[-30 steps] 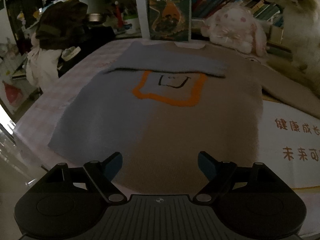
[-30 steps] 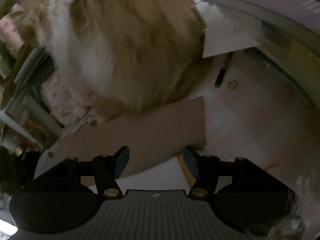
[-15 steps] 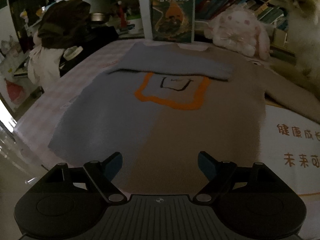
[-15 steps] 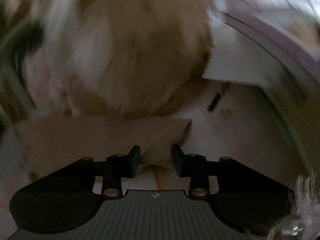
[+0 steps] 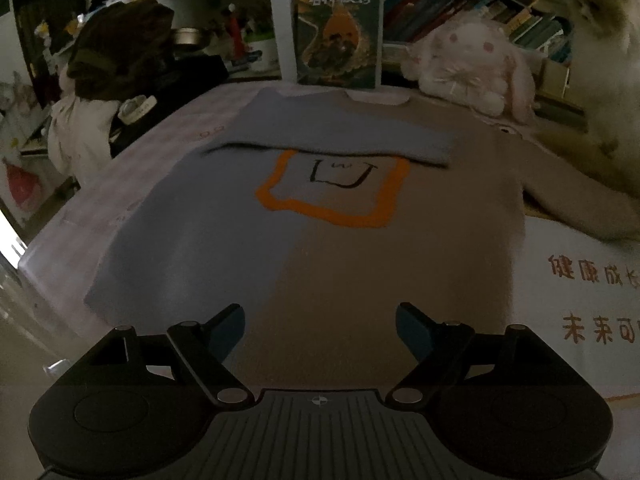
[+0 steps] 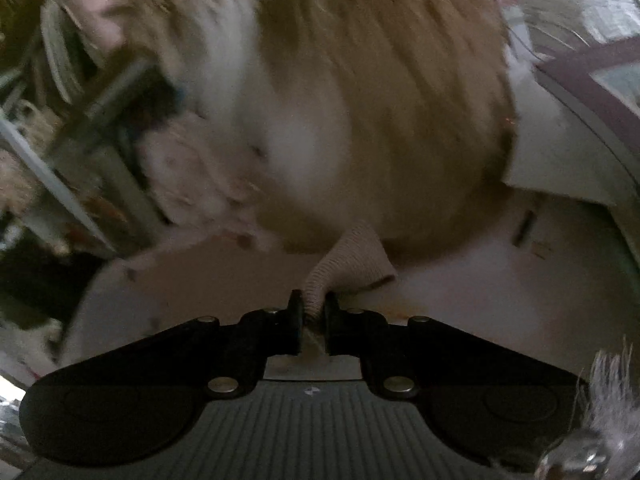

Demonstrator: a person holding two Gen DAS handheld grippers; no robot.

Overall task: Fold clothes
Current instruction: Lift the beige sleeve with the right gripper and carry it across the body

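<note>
The right hand-held gripper [image 6: 312, 314] pinches the tan sleeve cuff [image 6: 350, 264], lifted beside a furry tan animal [image 6: 360, 100]. The left hand-held gripper [image 5: 320, 330] hovers, jaws wide and empty, over the sweater [image 5: 320, 232] spread flat on the bed [image 5: 580, 264], its blue sleeve [image 5: 340, 136] folded across the chest.

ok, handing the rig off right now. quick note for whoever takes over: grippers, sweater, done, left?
Left gripper: open, holding nothing, hovering over the hem of the sweater.
Right gripper: jaws shut on the tan sleeve cuff, lifted off the bed, right beside the fluffy cat.
Sweater: flat on the bed, front up, orange square showing.
Done: blue sleeve folded across the chest.
Left: carry the tan sleeve across the chest, mind the cat, then fold the body up from the hem.
</note>
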